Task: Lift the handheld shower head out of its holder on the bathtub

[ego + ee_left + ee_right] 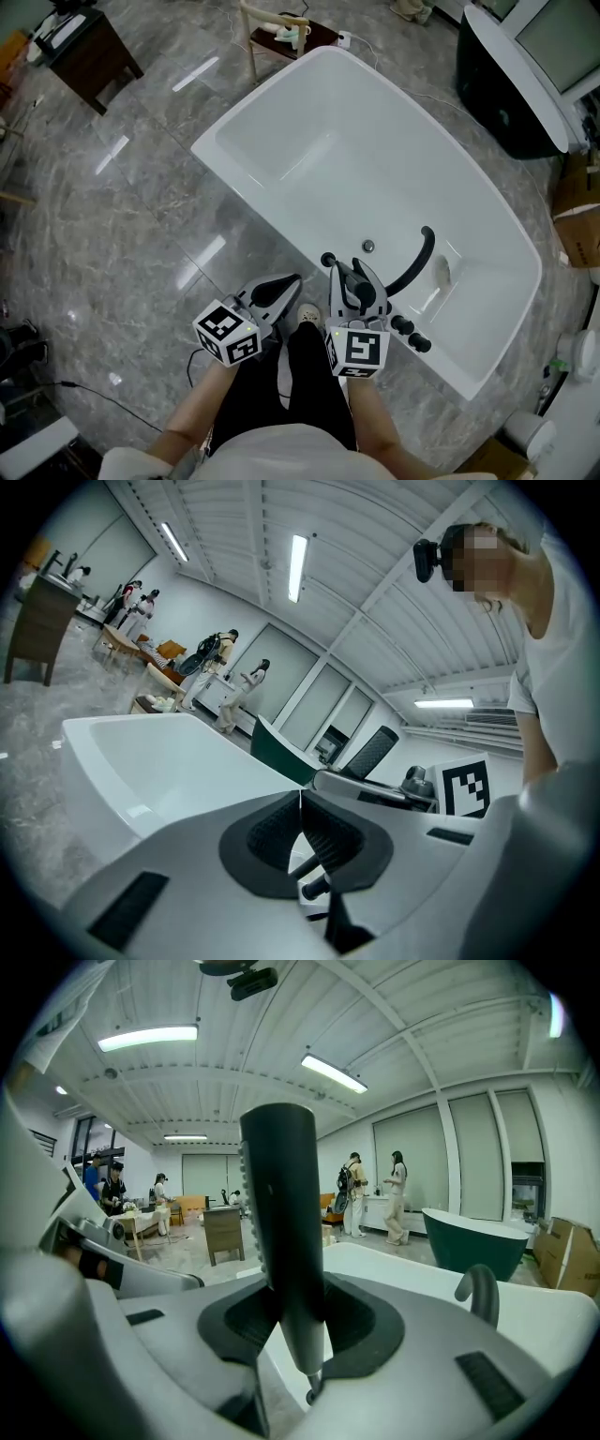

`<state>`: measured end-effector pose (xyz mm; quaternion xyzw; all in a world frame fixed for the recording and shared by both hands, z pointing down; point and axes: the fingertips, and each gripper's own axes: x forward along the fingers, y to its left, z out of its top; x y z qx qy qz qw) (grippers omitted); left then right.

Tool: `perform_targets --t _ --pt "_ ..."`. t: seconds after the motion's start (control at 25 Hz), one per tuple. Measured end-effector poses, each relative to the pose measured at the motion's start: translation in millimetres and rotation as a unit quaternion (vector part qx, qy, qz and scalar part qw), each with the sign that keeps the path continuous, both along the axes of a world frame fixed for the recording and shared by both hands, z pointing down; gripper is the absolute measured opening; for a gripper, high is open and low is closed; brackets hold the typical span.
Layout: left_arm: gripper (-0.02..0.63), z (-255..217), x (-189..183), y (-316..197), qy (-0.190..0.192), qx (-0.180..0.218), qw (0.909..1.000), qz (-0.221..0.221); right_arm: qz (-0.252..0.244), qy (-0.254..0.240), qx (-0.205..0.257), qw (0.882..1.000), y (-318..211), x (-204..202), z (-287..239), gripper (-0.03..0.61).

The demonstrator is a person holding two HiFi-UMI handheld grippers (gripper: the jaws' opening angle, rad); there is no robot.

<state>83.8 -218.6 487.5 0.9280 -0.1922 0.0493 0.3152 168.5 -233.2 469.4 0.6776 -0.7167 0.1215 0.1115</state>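
Observation:
The white bathtub (281,178) lies ahead of me, with its black fittings on the near rim. My right gripper (354,281) is shut on the dark grey handheld shower head (279,1232). The head stands upright between the pads (239,1321), clear of the tub deck, and its top shows as a black tip (327,260). A curved black spout (419,258) and two black knobs (411,334) sit just right of it. My left gripper (286,283) hangs beside the tub's outer wall. Its jaws are shut with nothing between them (300,829).
A dark green tub (506,84) stands at the upper right, with a cardboard box (577,202) below it. A wooden stool (281,33) sits beyond the tub's far end, and a dark cabinet (84,52) at the upper left. Several people (375,1194) stand far off.

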Motion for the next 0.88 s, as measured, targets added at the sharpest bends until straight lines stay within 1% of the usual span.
perform_targets --t 0.16,0.52,0.72,0.88 --pt "0.012 -18 -3 9 0.001 0.009 1.0000 0.000 -0.010 0.005 0.016 1.000 3 -4 -27 0.132" --pt "0.012 -52 -15 13 0.000 0.034 0.9992 -0.020 -0.047 0.015 0.037 0.998 14 -18 -81 0.132" --pt "0.012 -75 -18 8 0.008 0.056 0.9979 -0.030 -0.058 0.018 0.052 0.997 16 -20 -107 0.132" --pt "0.012 -91 -29 4 0.013 0.075 0.9958 -0.050 -0.077 0.019 0.072 0.994 14 -34 -125 0.132"
